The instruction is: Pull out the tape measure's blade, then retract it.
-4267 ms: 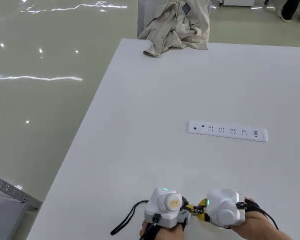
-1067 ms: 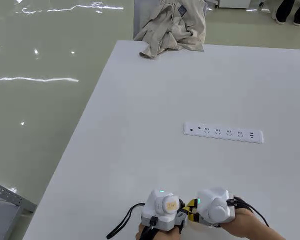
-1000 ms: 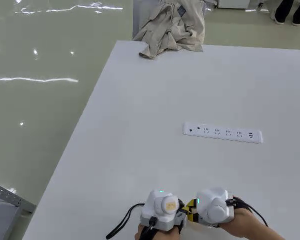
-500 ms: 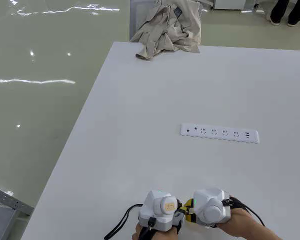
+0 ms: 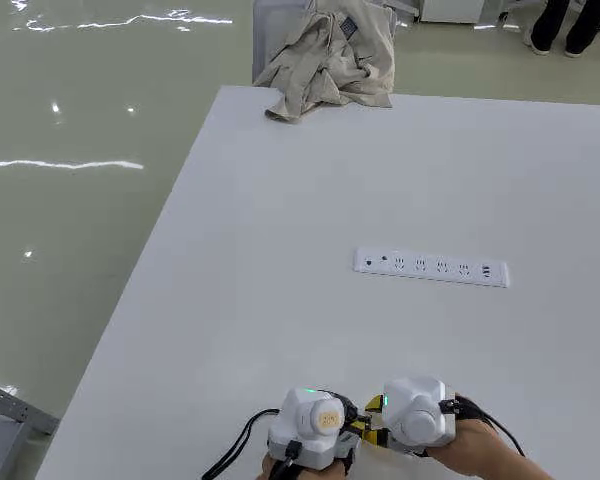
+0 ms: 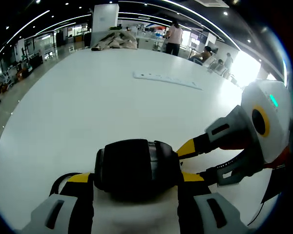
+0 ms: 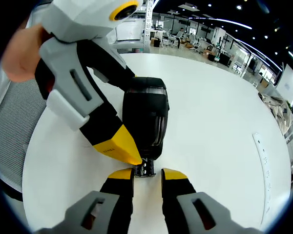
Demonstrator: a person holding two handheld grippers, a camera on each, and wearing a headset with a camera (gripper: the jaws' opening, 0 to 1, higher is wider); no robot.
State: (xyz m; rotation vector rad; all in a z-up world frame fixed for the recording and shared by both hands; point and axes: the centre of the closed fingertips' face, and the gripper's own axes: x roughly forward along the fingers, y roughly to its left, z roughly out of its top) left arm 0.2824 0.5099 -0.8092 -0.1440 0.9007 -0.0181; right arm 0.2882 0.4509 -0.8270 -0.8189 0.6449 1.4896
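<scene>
Blade not yet out: my left fingers (image 6: 80, 178) clamp the tape measure (image 6: 136, 168); right fingers (image 7: 173, 174) flank its hook (image 7: 145, 168), grip uncertain; pull and retraction both to do.

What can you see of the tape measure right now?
The tape measure is a black, ribbed, plastic-looking case, over the white table at the person's end. The left gripper clamps its sides between yellow-tipped jaws. It looks fully retracted: just the small metal end hook shows at the mouth, between the jaws of the right gripper; whether they pinch it is unclear.
</scene>
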